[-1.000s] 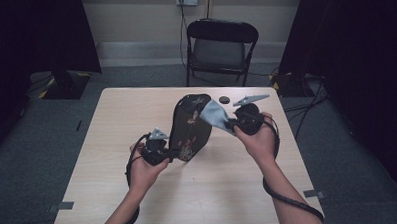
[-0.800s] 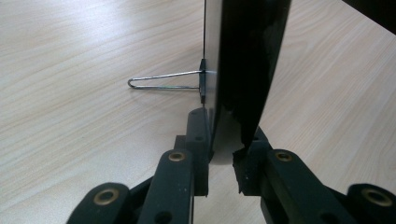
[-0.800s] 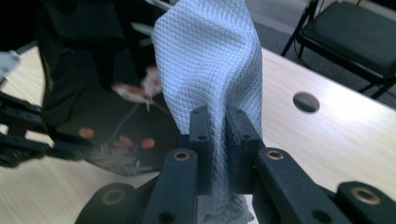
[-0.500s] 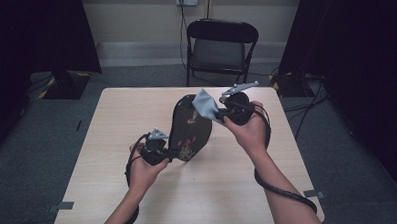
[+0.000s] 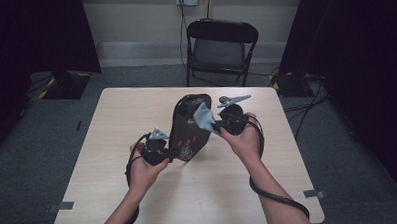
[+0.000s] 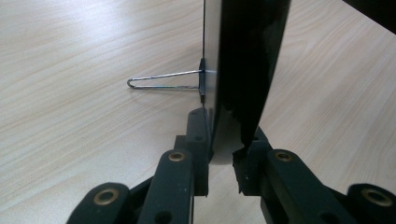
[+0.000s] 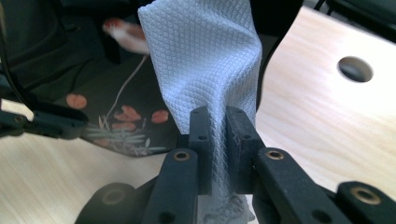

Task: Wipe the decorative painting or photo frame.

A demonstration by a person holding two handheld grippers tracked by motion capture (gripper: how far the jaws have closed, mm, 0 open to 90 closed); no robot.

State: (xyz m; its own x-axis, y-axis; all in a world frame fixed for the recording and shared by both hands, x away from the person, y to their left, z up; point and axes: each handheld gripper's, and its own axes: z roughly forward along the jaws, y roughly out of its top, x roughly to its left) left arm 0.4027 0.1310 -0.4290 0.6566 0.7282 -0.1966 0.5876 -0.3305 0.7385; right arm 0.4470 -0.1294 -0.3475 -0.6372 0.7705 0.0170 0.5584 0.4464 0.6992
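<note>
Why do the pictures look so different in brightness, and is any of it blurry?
High view: dim room, dark curtains, the table evenly lit. Left gripper view: bright wood, the black frame an almost featureless silhouette. Right gripper view: the cloth sharp, its weave clear; the flowered frame behind it soft.

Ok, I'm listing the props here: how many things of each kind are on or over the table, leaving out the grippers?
Dark floral panel: 1
Grey cloth: 1
Small dark round thing: 1
Total: 3

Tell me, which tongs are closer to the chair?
Right. The right tongs sit at the table's far side, towards the chair, pinching a cloth. The left tongs are closer to the person.
</note>
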